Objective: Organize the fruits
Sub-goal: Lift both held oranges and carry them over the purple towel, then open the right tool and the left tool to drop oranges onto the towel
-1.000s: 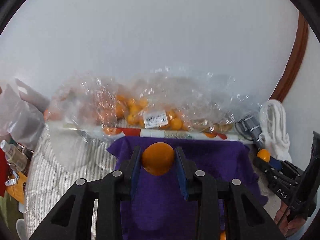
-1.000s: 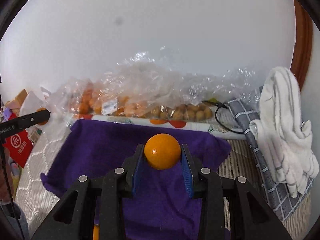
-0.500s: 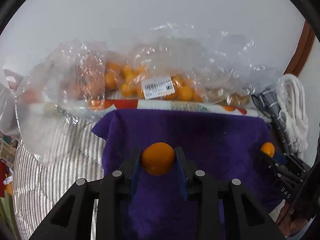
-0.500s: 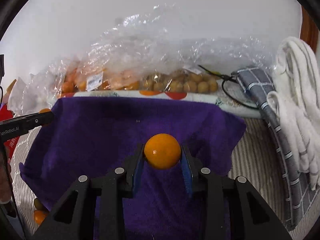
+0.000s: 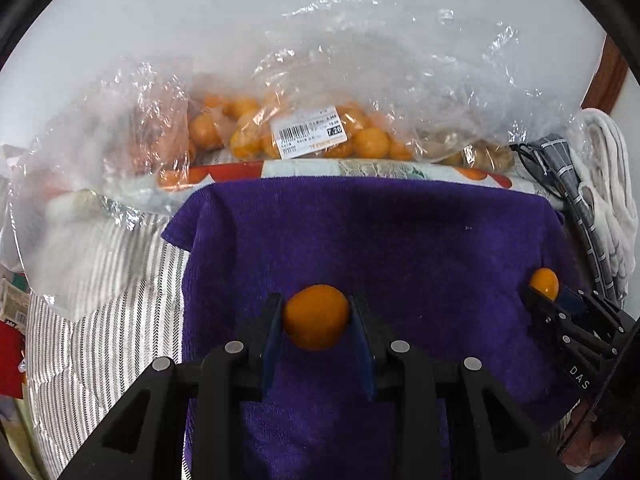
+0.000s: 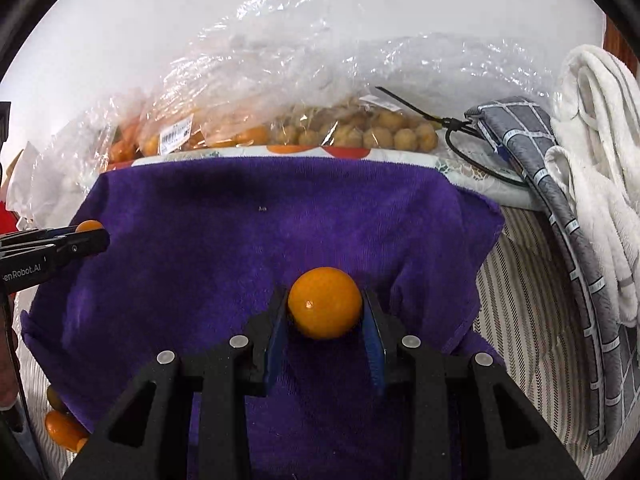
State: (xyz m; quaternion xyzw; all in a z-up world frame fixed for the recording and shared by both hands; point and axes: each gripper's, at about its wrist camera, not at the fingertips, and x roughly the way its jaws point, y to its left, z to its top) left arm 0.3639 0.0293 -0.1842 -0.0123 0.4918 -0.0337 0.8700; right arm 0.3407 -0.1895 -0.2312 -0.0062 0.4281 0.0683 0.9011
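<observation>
Left orange [image 5: 316,317] clamped in left gripper [image 5: 317,320], over purple towel [image 5: 360,240], near its front edge. Right orange [image 6: 325,303] clamped in right gripper [image 6: 325,312], over towel's front right. Bagged fruit [image 5: 304,132] along towel's far edge.

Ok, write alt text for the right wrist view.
The right gripper holds a small orange fruit between its fingers over a purple towel. Behind lie clear bags of fruit; the left gripper, at left, holds another.
</observation>
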